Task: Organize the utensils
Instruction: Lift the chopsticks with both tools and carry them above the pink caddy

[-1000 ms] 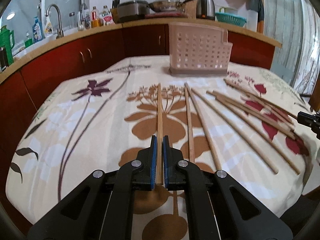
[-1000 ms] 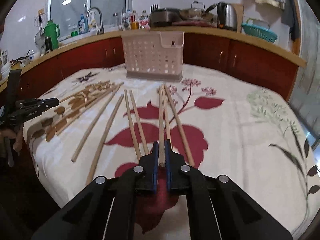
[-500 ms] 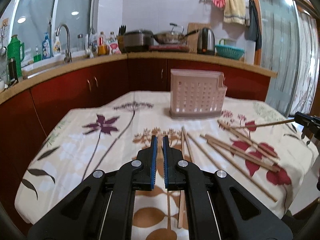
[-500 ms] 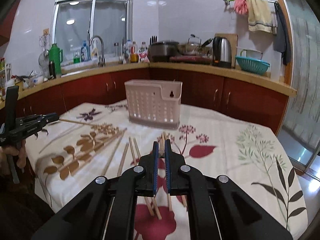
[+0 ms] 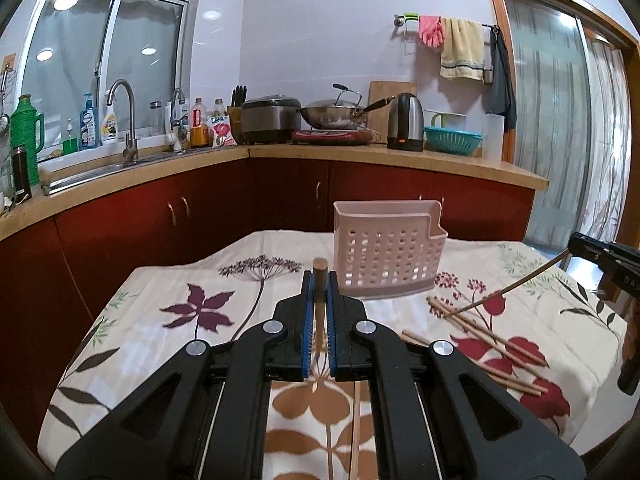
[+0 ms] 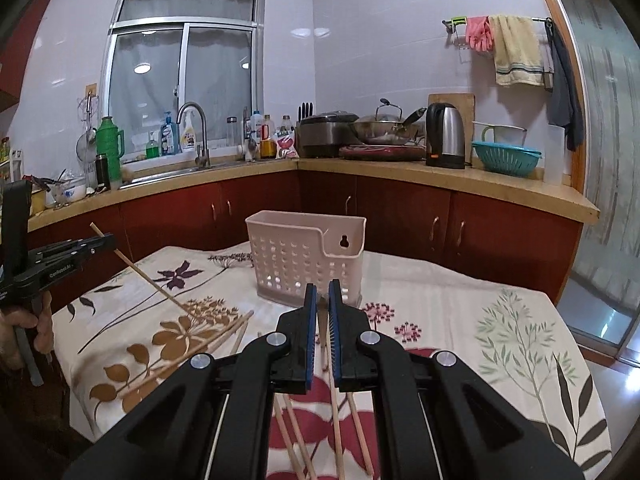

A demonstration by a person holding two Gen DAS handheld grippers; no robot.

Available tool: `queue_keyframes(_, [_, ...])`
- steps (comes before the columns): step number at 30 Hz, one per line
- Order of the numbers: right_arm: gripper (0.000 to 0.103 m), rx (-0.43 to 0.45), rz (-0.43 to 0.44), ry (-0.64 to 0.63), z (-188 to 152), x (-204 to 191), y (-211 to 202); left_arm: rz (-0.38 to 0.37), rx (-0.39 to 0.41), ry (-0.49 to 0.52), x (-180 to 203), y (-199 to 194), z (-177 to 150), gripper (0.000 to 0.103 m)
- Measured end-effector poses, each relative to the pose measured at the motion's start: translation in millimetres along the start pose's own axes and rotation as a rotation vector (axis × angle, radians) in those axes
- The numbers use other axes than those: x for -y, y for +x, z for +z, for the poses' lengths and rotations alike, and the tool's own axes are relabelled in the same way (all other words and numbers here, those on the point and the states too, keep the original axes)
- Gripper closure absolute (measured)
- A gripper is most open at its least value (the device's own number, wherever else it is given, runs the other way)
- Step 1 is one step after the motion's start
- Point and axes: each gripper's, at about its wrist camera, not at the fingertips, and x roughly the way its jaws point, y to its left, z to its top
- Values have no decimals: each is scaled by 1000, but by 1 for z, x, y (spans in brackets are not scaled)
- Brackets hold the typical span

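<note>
My left gripper [image 5: 319,278] is shut on one wooden chopstick [image 5: 320,268] whose blunt end pokes up past the blue pads. In the right wrist view that chopstick [image 6: 148,278] slants down toward the cloth. My right gripper [image 6: 323,286] is shut on another chopstick [image 6: 322,322]; in the left wrist view it [image 5: 516,286] hangs down-left from the jaws, its tip near the loose ones. Both grippers are raised above the table, short of the pink perforated basket [image 5: 390,256] [image 6: 308,260]. Several chopsticks [image 5: 484,338] [image 6: 336,420] lie on the flowered tablecloth [image 5: 160,344].
The basket stands upright at the far middle of the table. Behind it runs a red-cabinet counter [image 5: 360,156] with a sink, bottles, a wok and a kettle. A hand [image 6: 24,320] holds the left gripper's handle. A glass door [image 5: 560,140] is at right.
Both grippers have risen off the cloth and tilted up, each lifting the chopstick it held. The view now takes in the counter and wall instead of mostly the table.
</note>
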Motion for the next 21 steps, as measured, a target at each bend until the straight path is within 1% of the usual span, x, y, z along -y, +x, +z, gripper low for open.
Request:
queue_keyframes(14, [96,57,-8,30,31,8,34,-39,23,-13,-3,32,31,97])
queue_keyframes(21, [96,87,-15,38,54,12,37,-68,51,-16,-3,40,55,97])
